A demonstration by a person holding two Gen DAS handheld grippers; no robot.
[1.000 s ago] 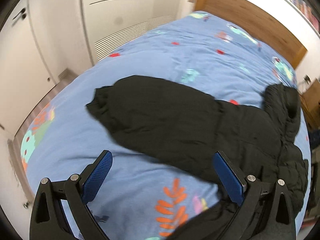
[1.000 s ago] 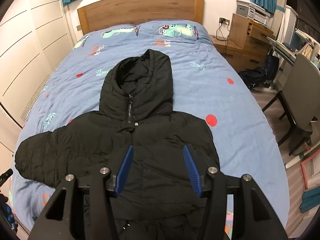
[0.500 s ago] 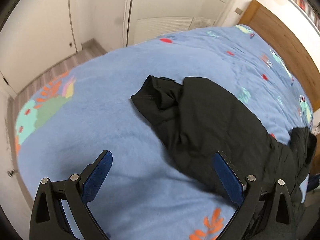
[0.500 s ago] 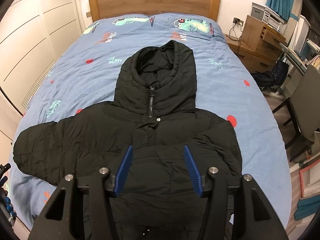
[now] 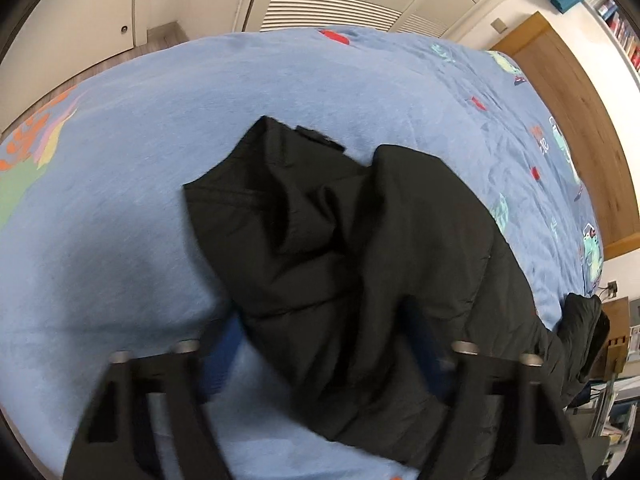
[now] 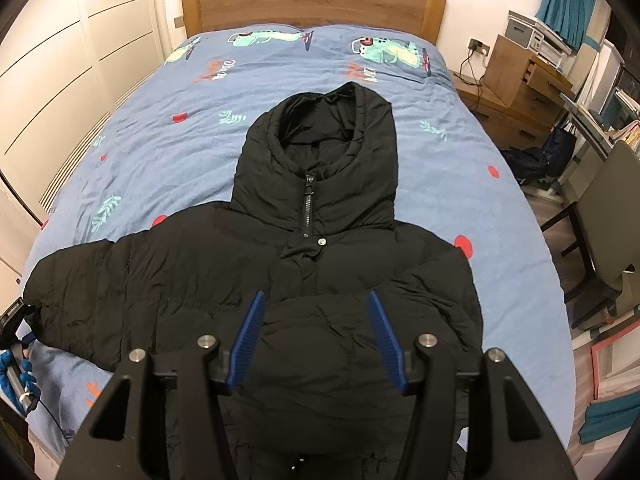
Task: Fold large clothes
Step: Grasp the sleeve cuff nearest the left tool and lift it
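- The black quilted hooded puffer jacket (image 6: pixel 304 280) lay front up on the bed with the blue patterned cover (image 6: pixel 460 168), hood towards the wooden headboard (image 6: pixel 312 0).
- The zip was closed to the collar and the body lay flat.
- One sleeve appeared already folded across the lower chest, with its bulk lying between the shoulders. This part of the fold was judged done.
- The other sleeve (image 6: pixel 92 292) extended sideways towards the edge of the bed and was not yet folded in.
- The left tool (image 5: pixel 320 356) sat at the cuff end of that extended sleeve, seen in the left wrist view as a crumpled black sleeve end (image 5: pixel 280 208).
- Its jaws were closing, with sleeve fabric between them. Blur hid whether the pads were already pressing on the fabric.
- The right tool (image 6: pixel 316 340) hovered over the folded sleeve at the lower chest. Its jaws stood partly apart and gripped nothing.
- Remaining work, as judged: carry the extended sleeve across the chest, then fold the hood and the body into a compact stack.
- Overall, the task was judged to be at an early-to-middle stage.
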